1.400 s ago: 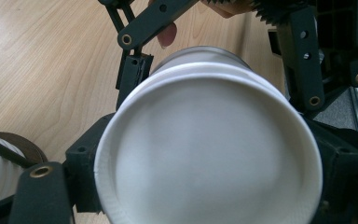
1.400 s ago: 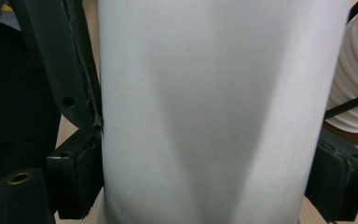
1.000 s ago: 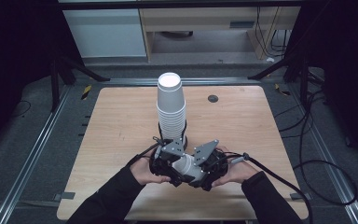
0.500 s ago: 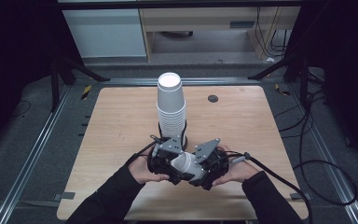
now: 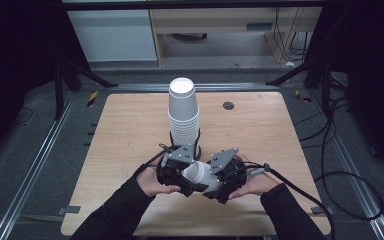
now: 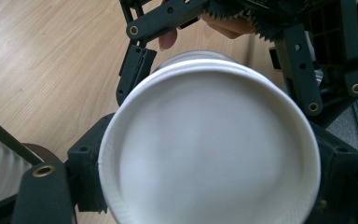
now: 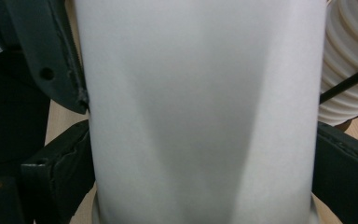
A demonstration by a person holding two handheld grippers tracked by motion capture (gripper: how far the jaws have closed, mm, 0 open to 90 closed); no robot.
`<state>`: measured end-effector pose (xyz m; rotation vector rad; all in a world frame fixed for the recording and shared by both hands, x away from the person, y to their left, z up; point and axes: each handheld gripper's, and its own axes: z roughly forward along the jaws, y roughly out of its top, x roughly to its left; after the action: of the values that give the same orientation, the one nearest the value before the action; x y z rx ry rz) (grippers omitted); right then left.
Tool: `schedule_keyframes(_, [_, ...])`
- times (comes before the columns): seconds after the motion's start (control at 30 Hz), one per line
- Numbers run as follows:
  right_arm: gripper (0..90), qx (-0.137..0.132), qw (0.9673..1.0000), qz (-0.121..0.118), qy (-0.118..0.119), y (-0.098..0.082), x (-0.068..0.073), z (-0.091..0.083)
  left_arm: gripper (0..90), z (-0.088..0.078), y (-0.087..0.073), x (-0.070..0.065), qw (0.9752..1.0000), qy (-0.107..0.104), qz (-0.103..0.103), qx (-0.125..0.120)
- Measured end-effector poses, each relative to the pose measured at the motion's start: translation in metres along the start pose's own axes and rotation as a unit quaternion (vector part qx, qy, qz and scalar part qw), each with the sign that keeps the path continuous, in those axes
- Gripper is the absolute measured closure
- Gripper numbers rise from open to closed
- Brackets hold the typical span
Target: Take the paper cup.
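Observation:
A white paper cup [image 5: 198,173] lies sideways just above the wooden table [image 5: 260,135], held between both grippers near the front edge. My left gripper [image 5: 179,172] is shut on its closed end, whose round base [image 6: 209,149] faces the camera in the left gripper view, with a second rim showing just behind it. My right gripper [image 5: 219,176] is shut on the cup's side wall [image 7: 200,112], one black jaw on each side. A tall stack of upturned white cups [image 5: 183,112] stands right behind the grippers; its ribbed rims [image 7: 349,70] are close by.
A small black round disc [image 5: 228,105] lies on the table at the back right. Cables [image 5: 330,165] trail off the right side onto the floor. Metal rails [image 5: 35,165] run along both sides, and cabinets [image 5: 115,35] stand beyond the far edge.

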<state>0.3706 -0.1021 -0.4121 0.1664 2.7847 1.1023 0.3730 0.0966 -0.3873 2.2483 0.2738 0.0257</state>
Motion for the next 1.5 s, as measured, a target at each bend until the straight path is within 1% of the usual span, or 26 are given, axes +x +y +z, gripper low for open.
schedule_keyframes(0.03, [4.2, 0.001, 1.0000, 0.000, -0.005, 0.000, 0.000, 0.000, 18.8, 0.000, 0.000, 0.000, 1.0000, 0.001, 0.000, 0.000])
schedule_keyframes(0.07, [4.2, 0.001, 1.0000, 0.000, -0.005, 0.000, 0.000, 0.000, 18.8, 0.000, 0.000, 0.000, 1.0000, 0.001, 0.000, 0.000])
schedule_keyframes(0.2, [3.6, -0.001, 1.0000, 0.006, -0.001, 0.000, 0.000, -0.001, 18.8, 0.000, 0.000, -0.001, 1.0000, 0.002, 0.004, 0.003])
schedule_keyframes(0.27, [3.5, -0.003, 0.9999, 0.013, 0.003, 0.001, -0.001, -0.003, 18.8, 0.000, 0.001, -0.001, 0.9999, 0.005, 0.006, 0.008])
schedule_keyframes(0.47, [3.5, -0.007, 0.9999, 0.015, 0.000, 0.001, -0.001, -0.007, 18.8, 0.000, 0.000, -0.001, 0.9998, 0.008, 0.010, 0.014])
schedule_keyframes(0.5, [3.7, -0.012, 0.9998, 0.015, -0.002, 0.002, -0.002, -0.010, 18.8, -0.002, 0.000, 0.000, 0.9997, 0.010, 0.013, 0.016])
schedule_keyframes(0.6, [3.8, -0.015, 0.9997, 0.017, -0.006, 0.002, -0.002, -0.014, 18.7, -0.004, -0.001, 0.000, 0.9997, 0.014, 0.012, 0.017])
schedule_keyframes(0.63, [4.0, -0.017, 0.9997, 0.017, -0.006, 0.002, -0.003, -0.016, 18.8, -0.005, -0.002, 0.001, 0.9997, 0.013, 0.014, 0.018])
schedule_keyframes(0.77, [4.1, -0.020, 0.9996, 0.018, -0.012, 0.003, -0.004, -0.020, 18.7, -0.007, -0.005, 0.002, 0.9996, 0.018, 0.012, 0.019])
schedule_keyframes(0.83, [4.6, -0.031, 0.9992, 0.019, -0.017, 0.003, -0.006, -0.026, 18.7, -0.009, -0.007, 0.003, 0.9996, 0.019, 0.009, 0.016])
schedule_keyframes(0.87, [4.6, -0.031, 0.9992, 0.019, -0.017, 0.003, -0.006, -0.026, 18.7, -0.010, -0.008, 0.004, 0.9996, 0.022, 0.008, 0.016])
schedule_keyframes(0.93, [5.0, -0.035, 0.9989, 0.021, -0.023, 0.003, -0.007, -0.029, 18.7, -0.012, -0.010, 0.005, 0.9996, 0.024, 0.005, 0.015])
schedule_keyframes(0.97, [5.7, -0.041, 0.9985, 0.023, -0.029, 0.003, -0.009, -0.033, 18.7, -0.013, -0.011, 0.006, 0.9995, 0.027, 0.005, 0.016])
schedule_keyframes(1.0, [5.7, -0.041, 0.9985, 0.023, -0.029, 0.003, -0.009, -0.033, 18.7, -0.014, -0.011, 0.006, 0.9995, 0.028, 0.004, 0.015])
schedule_keyframes(1.03, [5.8, -0.047, 0.9977, 0.030, -0.038, 0.003, -0.010, -0.036, 18.7, -0.017, -0.013, 0.006, 0.9995, 0.030, 0.002, 0.012])
schedule_keyframes(1.07, [5.8, -0.047, 0.9977, 0.030, -0.038, 0.003, -0.010, -0.036, 18.7, -0.017, -0.013, 0.006, 0.9995, 0.030, 0.002, 0.012])
schedule_keyframes(1.17, [6.5, -0.057, 0.9962, 0.039, -0.052, 0.001, -0.013, -0.041, 18.7, -0.021, -0.015, 0.007, 0.9993, 0.036, -0.002, 0.007])
schedule_keyframes(1.2, [6.6, -0.058, 0.9951, 0.048, -0.065, -0.001, -0.015, -0.045, 18.7, -0.025, -0.016, 0.008, 0.9991, 0.042, -0.005, 0.004])
schedule_keyframes(1.27, [6.6, -0.060, 0.9945, 0.051, -0.069, -0.002, -0.016, -0.046, 18.7, -0.026, -0.017, 0.009, 0.9990, 0.043, -0.006, 0.002])
schedule_keyframes(1.33, [6.6, -0.067, 0.9922, 0.065, -0.082, -0.005, -0.018, -0.050, 18.7, -0.031, -0.019, 0.010, 0.9985, 0.052, -0.014, -0.008])
schedule_keyframes(1.37, [6.6, -0.067, 0.9922, 0.065, -0.082, -0.005, -0.018, -0.050, 18.7, -0.031, -0.019, 0.010, 0.9985, 0.052, -0.014, -0.008])
schedule_keyframes(1.4, [6.7, -0.073, 0.9904, 0.073, -0.092, -0.008, -0.019, -0.053, 18.7, -0.033, -0.020, 0.010, 0.9982, 0.054, -0.021, -0.015])
schedule_keyframes(1.43, [6.7, -0.073, 0.9904, 0.073, -0.092, -0.008, -0.019, -0.053, 18.7, -0.033, -0.020, 0.010, 0.9982, 0.054, -0.021, -0.015])
schedule_keyframes(1.47, [7.1, -0.073, 0.9891, 0.080, -0.099, -0.009, -0.019, -0.054, 18.7, -0.034, -0.020, 0.010, 0.9979, 0.056, -0.023, -0.020])
schedule_keyframes(1.5, [7.9, -0.075, 0.9869, 0.092, -0.109, -0.012, -0.021, -0.056, 18.7, -0.036, -0.020, 0.010, 0.9975, 0.060, -0.027, -0.025])
